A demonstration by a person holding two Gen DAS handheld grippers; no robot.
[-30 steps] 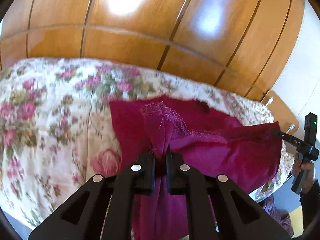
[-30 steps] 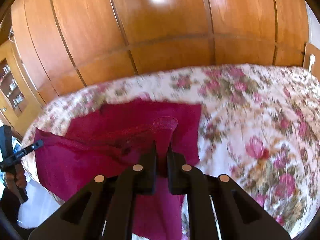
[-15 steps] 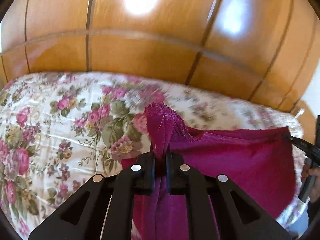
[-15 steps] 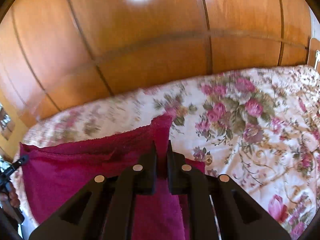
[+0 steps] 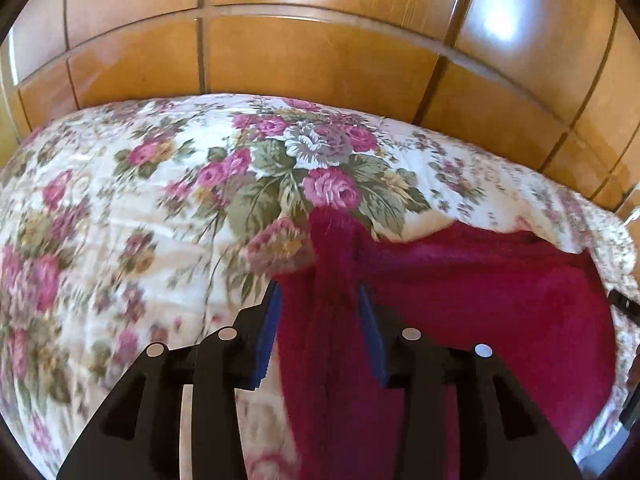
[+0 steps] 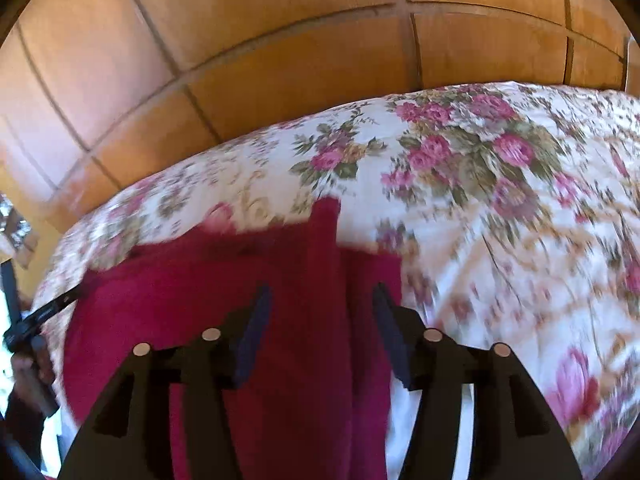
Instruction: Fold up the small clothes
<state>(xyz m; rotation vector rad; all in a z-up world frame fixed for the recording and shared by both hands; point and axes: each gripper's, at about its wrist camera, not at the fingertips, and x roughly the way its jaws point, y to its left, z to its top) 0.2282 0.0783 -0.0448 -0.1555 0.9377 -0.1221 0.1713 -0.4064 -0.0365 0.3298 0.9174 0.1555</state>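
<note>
Left wrist view: the left gripper (image 5: 318,304) points down at a bed under a floral bedspread (image 5: 120,208). Its jaws have just been opening and stand moderately apart. A raised ridge of the crimson cloth (image 5: 480,304) runs up between the blue pads (image 5: 267,332); the left pad looks clear of it, while contact at the right pad cannot be told through the blur. The cloth spreads from the jaws toward the right and near edge of the bed, its far edge lying on the bedspread. A black piece of the other tool shows at the right frame edge.

Right wrist view: the right gripper (image 6: 322,300) is also tilted down over the same cloth (image 6: 180,300). Its jaws have just been opening and stand wider than the left pair, with clear gaps on both sides of the cloth ridge between them. The cloth lies left and near here, its far corner poking up just beyond the fingertips. The left tool's black tip meets the cloth's left edge.

Behind the bed, glossy wooden panelling (image 6: 280,60) fills the far side in both views. Both pictures are motion-blurred.
</note>
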